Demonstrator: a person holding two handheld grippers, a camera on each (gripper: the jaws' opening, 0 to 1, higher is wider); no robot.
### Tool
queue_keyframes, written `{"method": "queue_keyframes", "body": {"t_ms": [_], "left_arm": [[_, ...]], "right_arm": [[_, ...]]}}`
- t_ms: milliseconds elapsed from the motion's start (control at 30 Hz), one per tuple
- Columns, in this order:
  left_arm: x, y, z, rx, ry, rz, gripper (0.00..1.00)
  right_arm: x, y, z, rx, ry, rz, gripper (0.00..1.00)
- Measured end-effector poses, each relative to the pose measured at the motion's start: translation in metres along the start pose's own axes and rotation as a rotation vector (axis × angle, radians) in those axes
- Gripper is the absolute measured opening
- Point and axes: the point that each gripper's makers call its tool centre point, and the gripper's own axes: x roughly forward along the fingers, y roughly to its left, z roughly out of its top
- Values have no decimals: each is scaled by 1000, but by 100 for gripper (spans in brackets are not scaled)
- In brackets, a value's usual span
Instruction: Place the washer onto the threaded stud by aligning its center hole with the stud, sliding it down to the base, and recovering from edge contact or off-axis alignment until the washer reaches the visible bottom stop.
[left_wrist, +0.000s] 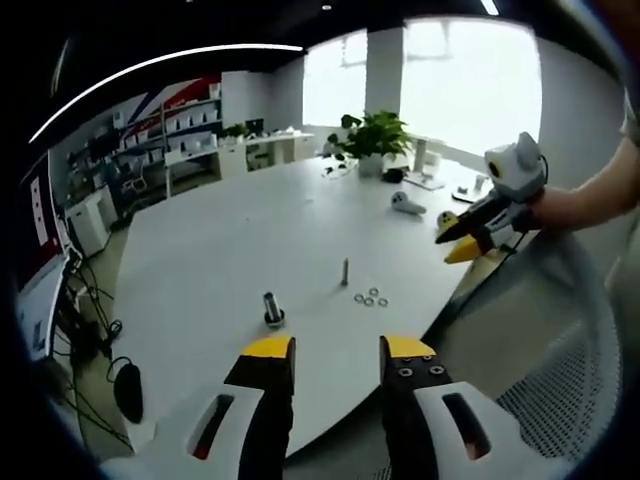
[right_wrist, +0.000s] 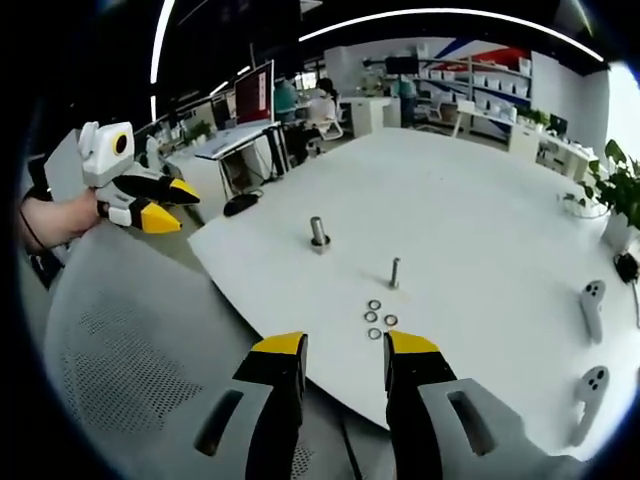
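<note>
Open right gripper (right_wrist: 343, 345) fingers (right_wrist: 280, 350) just short of washers (right_wrist: 378, 319), stud (right_wrist: 394, 273) beyond.

We see a smooth, matt white table (right_wrist: 470, 210). Ahead of the right hand-held gripper (right_wrist: 345, 345), the small washers (right_wrist: 378, 320) and the thin stud (right_wrist: 394, 272) look like bare grey metal, as does the thicker bolt (right_wrist: 319, 233). Its jaws look like black plastic with glossy yellow tips. Just beside them, the chair back (right_wrist: 120, 340) is grey perforated mesh.
</note>
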Motion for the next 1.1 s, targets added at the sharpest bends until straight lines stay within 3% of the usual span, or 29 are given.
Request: {"method": "queue_keyframes", "body": {"t_ms": [400,567,833,1100], "left_arm": [[-1,-4,3,13,-22,-20,30],[1,-8,-1,4,-3,-46,30],[-3,-15,3,16,-34,-88,31],[-6,-15,10,30,-70,-80,30]], "right_arm": [[1,0,-6,-13,31,-9,33],[1,-2,-8,-8,41,-19,33],[1,-7,-12,23,60,-45,33],[0,-13,-15,1,78,-74,33]]}}
